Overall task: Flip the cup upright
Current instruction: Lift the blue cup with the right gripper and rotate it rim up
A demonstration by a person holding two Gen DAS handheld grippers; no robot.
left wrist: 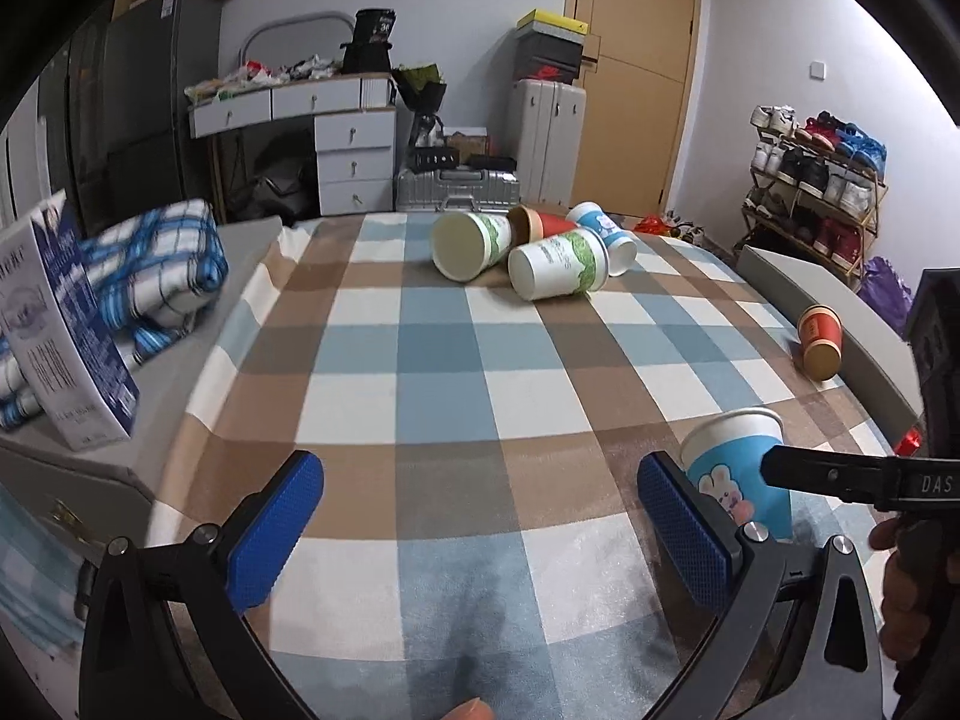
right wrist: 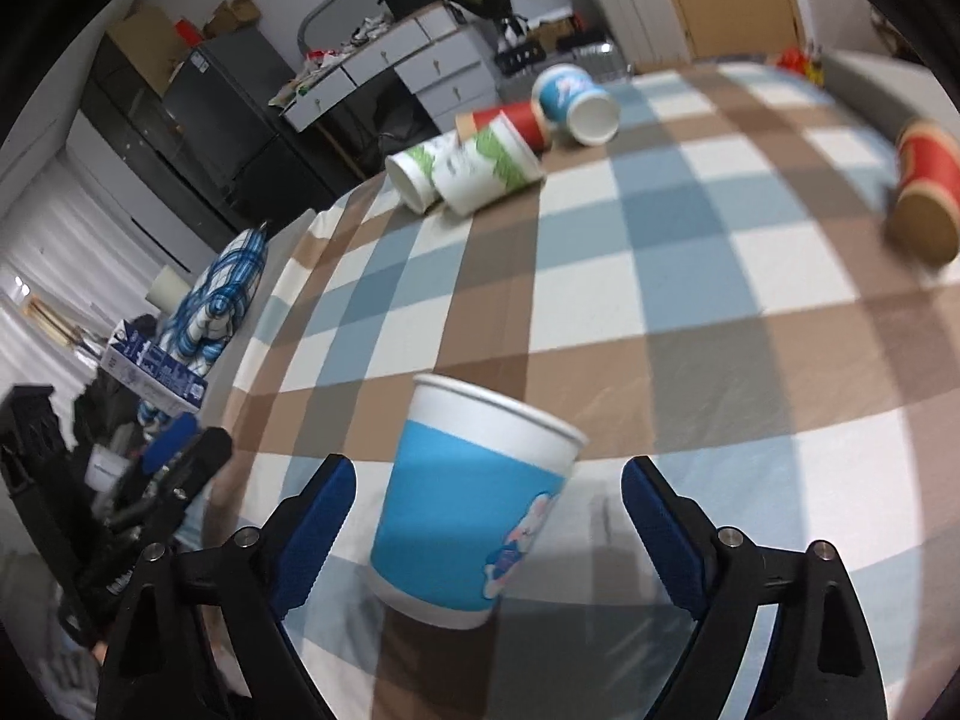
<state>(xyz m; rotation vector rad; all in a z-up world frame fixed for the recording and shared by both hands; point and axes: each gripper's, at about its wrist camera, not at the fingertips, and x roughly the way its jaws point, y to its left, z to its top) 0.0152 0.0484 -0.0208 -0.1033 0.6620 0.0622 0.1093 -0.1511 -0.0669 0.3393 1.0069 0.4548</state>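
A blue and white paper cup (right wrist: 474, 504) stands upright on the checked cloth (right wrist: 690, 300), between the open fingers of my right gripper (right wrist: 487, 531), which do not touch it. It also shows in the left wrist view (left wrist: 741, 471), just right of my left gripper (left wrist: 480, 531), which is open and empty over the cloth. Several cups lie on their sides at the far end: two green and white (left wrist: 561, 261), one red (left wrist: 543, 223), one blue (left wrist: 606, 234). Another red cup (left wrist: 819, 342) lies at the right edge.
A blue and white carton (left wrist: 60, 330) and a folded plaid cloth (left wrist: 156, 264) sit on the left side of the table. Grey drawers (left wrist: 354, 156), a suitcase (left wrist: 456, 189) and a shoe rack (left wrist: 816, 180) stand beyond the table.
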